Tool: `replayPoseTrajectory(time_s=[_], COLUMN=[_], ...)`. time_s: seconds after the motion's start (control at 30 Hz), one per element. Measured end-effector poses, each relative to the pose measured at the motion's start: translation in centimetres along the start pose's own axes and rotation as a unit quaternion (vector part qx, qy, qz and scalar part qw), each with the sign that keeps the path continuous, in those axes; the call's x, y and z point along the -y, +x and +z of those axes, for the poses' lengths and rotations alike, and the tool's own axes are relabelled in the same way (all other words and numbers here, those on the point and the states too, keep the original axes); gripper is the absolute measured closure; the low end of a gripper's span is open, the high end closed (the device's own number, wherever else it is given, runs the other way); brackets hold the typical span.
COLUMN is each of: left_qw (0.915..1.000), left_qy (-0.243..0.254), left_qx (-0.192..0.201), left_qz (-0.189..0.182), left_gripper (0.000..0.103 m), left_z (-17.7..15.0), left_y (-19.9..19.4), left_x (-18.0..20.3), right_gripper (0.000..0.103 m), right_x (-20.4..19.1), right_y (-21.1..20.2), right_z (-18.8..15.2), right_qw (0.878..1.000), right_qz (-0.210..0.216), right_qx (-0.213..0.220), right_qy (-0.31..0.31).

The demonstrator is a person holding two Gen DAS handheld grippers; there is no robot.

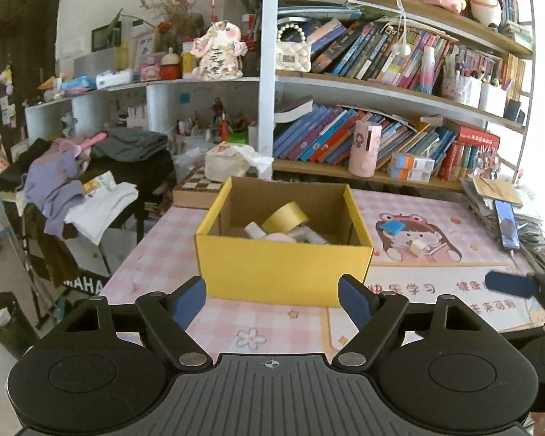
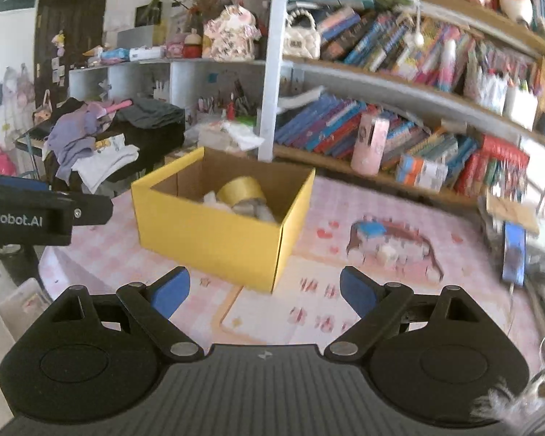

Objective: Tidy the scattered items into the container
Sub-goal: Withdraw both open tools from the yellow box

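A yellow cardboard box [image 1: 283,265] [image 2: 207,232] stands open on the pink desk mat. Inside lie a roll of yellow tape [image 1: 285,216] [image 2: 241,189], a small white bottle [image 1: 255,230] and other pale items. On the mat right of the box rest a small blue block [image 1: 391,227] [image 2: 372,229] and a small white cube-like item [image 1: 418,246] [image 2: 387,254]. My left gripper [image 1: 272,301] is open just in front of the box, nothing between its blue pads. My right gripper [image 2: 263,292] is open too, empty, near the box's front right corner.
A phone [image 1: 507,225] [image 2: 514,252] lies on a stack of papers at the desk's right edge. Bookshelves [image 1: 381,138] run behind the desk. A chessboard [image 1: 196,183] and tissue pack sit behind the box. Clothes [image 1: 83,189] pile on a keyboard stand at left.
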State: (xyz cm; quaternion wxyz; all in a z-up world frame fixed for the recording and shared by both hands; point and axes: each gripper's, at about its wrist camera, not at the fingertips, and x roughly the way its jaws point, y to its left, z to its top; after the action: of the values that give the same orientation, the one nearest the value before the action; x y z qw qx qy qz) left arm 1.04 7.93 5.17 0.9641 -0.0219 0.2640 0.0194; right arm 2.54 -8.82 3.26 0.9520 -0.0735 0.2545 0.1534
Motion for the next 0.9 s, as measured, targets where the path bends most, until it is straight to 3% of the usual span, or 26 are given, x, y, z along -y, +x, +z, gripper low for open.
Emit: replayPoseTrajectory(time_s=[0.33,0.53,0.73,0.9], left_qw=[0.9977,0.9964,0.9923,0.9904], left_qy=[-0.009,-0.011,0.078,0.086], left_qx=[-0.066,-0.084,-0.097,-0.102], left_qz=[0.008,-0.004,-0.005,-0.036], left_gripper=[0.021,0.021,0.021,0.021], left_z=[-3.8,-4.6,-5.9,-6.1], left_y=[0.1,0.5,1.0,1.0], left_x=[-0.4,0.0,3.0,4.1], right_gripper=[0.014,0.014,0.014,0.014], right_x=[-1.2,-0.5,1.0,2.0], right_y=[-0.1,-0.6,-0.6,-0.7], right_z=[-2.2,-3.4,-4.5,-4.9], right_qw=[0.999,0.998,0.995,0.993], right_qz=[-0.004,-0.017,-0.043,-0.057], right_qx=[-0.043,-0.061,-0.086,-0.097], right_qy=[-0.004,0.005,0.029,0.041])
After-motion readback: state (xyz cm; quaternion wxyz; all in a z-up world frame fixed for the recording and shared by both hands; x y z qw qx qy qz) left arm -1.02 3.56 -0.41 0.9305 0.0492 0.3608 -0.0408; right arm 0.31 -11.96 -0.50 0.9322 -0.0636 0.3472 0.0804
